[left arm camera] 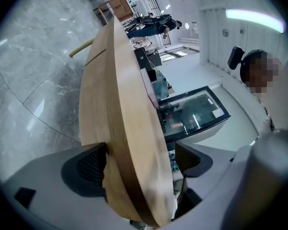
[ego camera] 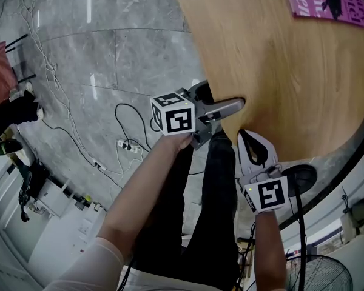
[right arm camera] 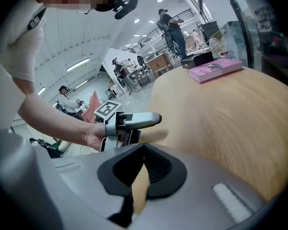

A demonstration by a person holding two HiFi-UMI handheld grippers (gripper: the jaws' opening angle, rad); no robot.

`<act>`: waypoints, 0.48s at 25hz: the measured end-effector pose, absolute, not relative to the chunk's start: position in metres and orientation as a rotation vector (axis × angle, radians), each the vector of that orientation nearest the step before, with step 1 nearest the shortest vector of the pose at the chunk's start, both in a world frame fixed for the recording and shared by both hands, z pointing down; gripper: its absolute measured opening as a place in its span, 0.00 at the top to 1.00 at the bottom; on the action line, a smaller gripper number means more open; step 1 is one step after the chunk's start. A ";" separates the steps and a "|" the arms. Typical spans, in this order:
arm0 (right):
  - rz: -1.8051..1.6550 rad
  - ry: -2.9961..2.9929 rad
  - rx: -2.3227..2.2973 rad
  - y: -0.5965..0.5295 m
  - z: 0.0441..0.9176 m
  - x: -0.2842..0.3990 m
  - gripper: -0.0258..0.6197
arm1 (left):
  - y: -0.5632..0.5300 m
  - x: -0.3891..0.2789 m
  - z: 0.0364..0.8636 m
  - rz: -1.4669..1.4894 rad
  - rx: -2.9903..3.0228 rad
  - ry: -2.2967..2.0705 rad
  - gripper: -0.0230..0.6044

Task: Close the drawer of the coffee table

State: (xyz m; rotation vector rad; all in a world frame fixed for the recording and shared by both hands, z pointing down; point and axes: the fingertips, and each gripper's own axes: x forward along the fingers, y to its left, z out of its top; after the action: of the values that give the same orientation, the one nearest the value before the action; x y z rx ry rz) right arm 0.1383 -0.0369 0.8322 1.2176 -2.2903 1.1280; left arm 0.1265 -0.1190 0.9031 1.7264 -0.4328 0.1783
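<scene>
The coffee table (ego camera: 291, 71) is matt light wood with fine grain, the floor (ego camera: 109, 59) glossy grey stone.

Lab hall: cabled floor (ego camera: 109, 59), workbenches (right arm camera: 134, 78).

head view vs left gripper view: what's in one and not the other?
Head view only: the pink book on the wooden tabletop, the power strip on the floor, the right gripper. Left gripper view only: a dark-framed glass case beyond the table. Both: the tabletop, the left gripper at its rim, the grey floor.
</scene>
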 end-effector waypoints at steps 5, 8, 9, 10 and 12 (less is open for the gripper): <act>1.097 -2.279 1.222 -0.039 0.821 0.142 0.94 | -0.123 0.111 0.897 0.220 1.748 -0.481 0.23; 1.076 -2.267 1.243 -0.041 0.809 0.145 0.94 | -0.122 0.094 0.882 0.243 1.769 -0.502 0.24; 1.074 -2.261 1.258 -0.042 0.804 0.146 0.94 | -0.122 0.088 0.875 0.245 1.775 -0.511 0.24; 1.073 -2.255 1.275 -0.043 0.799 0.146 0.94 | -0.122 0.082 0.868 0.246 1.781 -0.521 0.25; 1.062 -2.249 1.302 -0.046 0.788 0.145 0.94 | -0.123 0.070 0.855 0.255 1.794 -0.548 0.28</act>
State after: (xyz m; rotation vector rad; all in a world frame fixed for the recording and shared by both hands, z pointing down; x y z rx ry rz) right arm 0.1450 -0.0462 0.7879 1.3017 -2.2492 1.0618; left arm 0.0704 -0.1228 0.8549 1.7938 -0.5481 0.2555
